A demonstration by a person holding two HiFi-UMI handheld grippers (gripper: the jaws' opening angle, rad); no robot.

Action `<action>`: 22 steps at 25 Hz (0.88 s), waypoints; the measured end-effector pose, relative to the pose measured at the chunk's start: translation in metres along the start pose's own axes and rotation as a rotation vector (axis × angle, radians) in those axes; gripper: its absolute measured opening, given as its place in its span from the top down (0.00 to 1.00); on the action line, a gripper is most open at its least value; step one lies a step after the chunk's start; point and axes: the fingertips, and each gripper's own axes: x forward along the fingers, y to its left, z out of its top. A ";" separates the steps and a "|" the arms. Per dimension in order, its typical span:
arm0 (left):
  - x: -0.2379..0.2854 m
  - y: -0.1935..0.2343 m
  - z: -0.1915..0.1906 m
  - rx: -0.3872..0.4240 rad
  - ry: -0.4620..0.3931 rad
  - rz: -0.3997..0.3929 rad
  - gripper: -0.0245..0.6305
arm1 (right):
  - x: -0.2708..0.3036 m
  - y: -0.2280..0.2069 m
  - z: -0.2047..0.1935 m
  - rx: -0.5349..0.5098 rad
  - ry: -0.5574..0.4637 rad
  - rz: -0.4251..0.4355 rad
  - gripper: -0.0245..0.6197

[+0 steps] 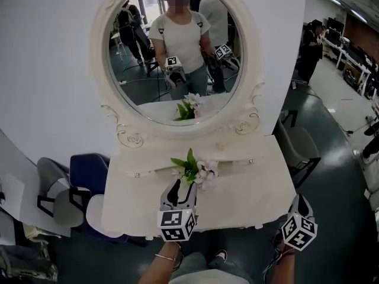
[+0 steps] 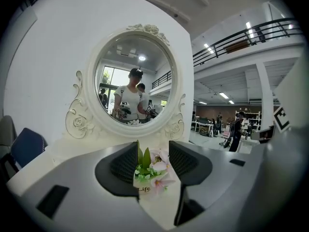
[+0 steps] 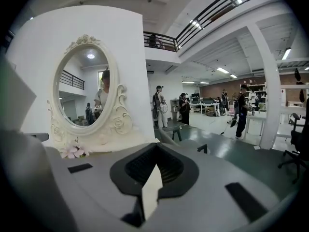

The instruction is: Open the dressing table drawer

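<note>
The white dressing table (image 1: pixel 249 197) carries an oval mirror (image 1: pixel 142 16) and a low back tier with small drawer knobs (image 1: pixel 137 174). Another knob (image 1: pixel 259 225) shows on the table's front edge at the right; the front below it is hidden. My left gripper (image 1: pixel 183 188) hovers open over the tabletop, its jaws standing on either side of a small flower pot (image 2: pixel 152 170) without touching it. My right gripper (image 1: pixel 300 205) hangs off the table's front right corner, jaws together and holding nothing. The flowers (image 3: pixel 73 151) lie far to its left.
A blue chair (image 1: pixel 89 173) and a pale round seat (image 1: pixel 68 209) stand left of the table. A grey chair (image 1: pixel 302 147) stands to its right. People (image 3: pixel 185 108) and desks fill the hall behind. My legs and shoes (image 1: pixel 220 255) are at the table's front.
</note>
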 end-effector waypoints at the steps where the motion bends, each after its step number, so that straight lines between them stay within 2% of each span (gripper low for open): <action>1: 0.003 -0.002 0.001 0.004 0.002 0.002 0.66 | 0.006 0.000 0.002 0.001 0.001 0.005 0.95; 12: 0.035 -0.002 0.009 0.028 0.019 -0.004 0.66 | 0.034 0.002 0.007 0.010 0.016 -0.001 0.95; 22: 0.055 -0.048 0.019 0.056 0.007 -0.108 0.66 | 0.020 -0.028 0.003 0.041 0.007 -0.062 0.95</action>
